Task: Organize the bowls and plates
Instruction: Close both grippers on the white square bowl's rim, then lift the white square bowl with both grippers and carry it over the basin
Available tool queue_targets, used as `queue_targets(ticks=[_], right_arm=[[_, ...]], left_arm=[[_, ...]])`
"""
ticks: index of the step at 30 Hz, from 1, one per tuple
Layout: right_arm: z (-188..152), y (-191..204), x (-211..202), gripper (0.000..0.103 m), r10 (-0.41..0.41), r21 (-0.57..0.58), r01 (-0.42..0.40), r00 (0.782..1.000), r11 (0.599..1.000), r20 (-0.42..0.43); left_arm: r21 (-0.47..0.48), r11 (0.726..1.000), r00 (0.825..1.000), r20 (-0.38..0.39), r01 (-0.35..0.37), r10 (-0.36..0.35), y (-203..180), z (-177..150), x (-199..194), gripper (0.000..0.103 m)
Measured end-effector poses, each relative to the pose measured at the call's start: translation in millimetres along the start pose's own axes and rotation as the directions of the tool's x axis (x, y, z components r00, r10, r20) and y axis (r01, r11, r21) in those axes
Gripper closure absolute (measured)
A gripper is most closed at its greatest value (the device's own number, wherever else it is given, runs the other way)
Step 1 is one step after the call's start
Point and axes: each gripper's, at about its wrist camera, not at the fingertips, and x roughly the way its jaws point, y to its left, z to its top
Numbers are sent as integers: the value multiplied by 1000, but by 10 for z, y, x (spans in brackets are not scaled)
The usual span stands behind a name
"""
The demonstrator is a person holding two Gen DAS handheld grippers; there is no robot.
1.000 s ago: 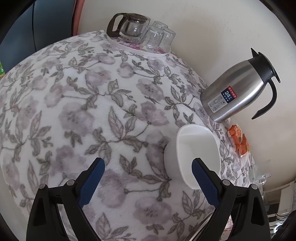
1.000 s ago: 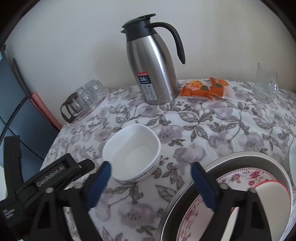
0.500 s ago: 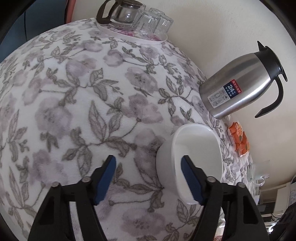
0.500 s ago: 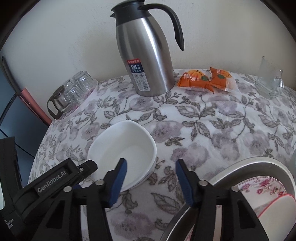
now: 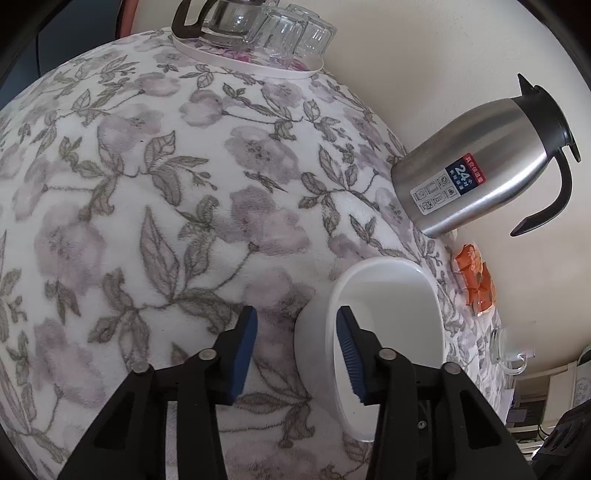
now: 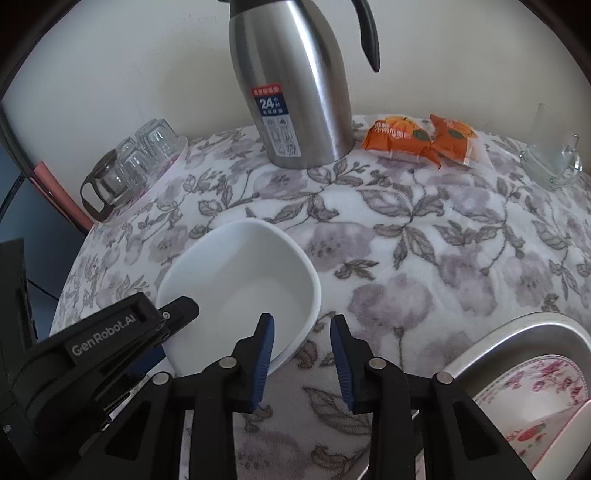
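Note:
A white rounded-square bowl sits on the flowered tablecloth. My left gripper straddles the bowl's near wall, one blue pad inside and one outside. Its jaws are closing, and cloth still shows between the outer pad and the wall. My right gripper straddles the opposite edge the same way, jaws closing, with a gap at the outer pad. The left gripper's black body shows in the right wrist view. A metal basin at lower right holds a floral plate.
A steel thermos jug stands by the wall behind the bowl. A tray with a glass pot and upturned glasses sits at the far edge. Orange snack packets and a glass cup lie to the right.
Both grippers have come down and forward to the white bowl. Their jaws have narrowed a lot and now stand over the bowl's walls on opposite sides.

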Motion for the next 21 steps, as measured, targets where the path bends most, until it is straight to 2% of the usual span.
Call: queue_targets(ticks=[8, 15, 21], right_arm=[[10, 37, 80, 73, -5, -14, 5, 1000, 1000, -7], [7, 45, 86, 73, -8, -19, 8, 1000, 1000, -7], [1, 52, 55, 74, -2, -20, 2, 1000, 1000, -5]], left_arm=[[21, 1000, 1000, -15, -7, 7, -38, 7, 86, 70], [57, 998, 1000, -31, 6, -5, -109, -18, 143, 87], [73, 997, 999, -40, 2, 0, -116, -12, 135, 88]])
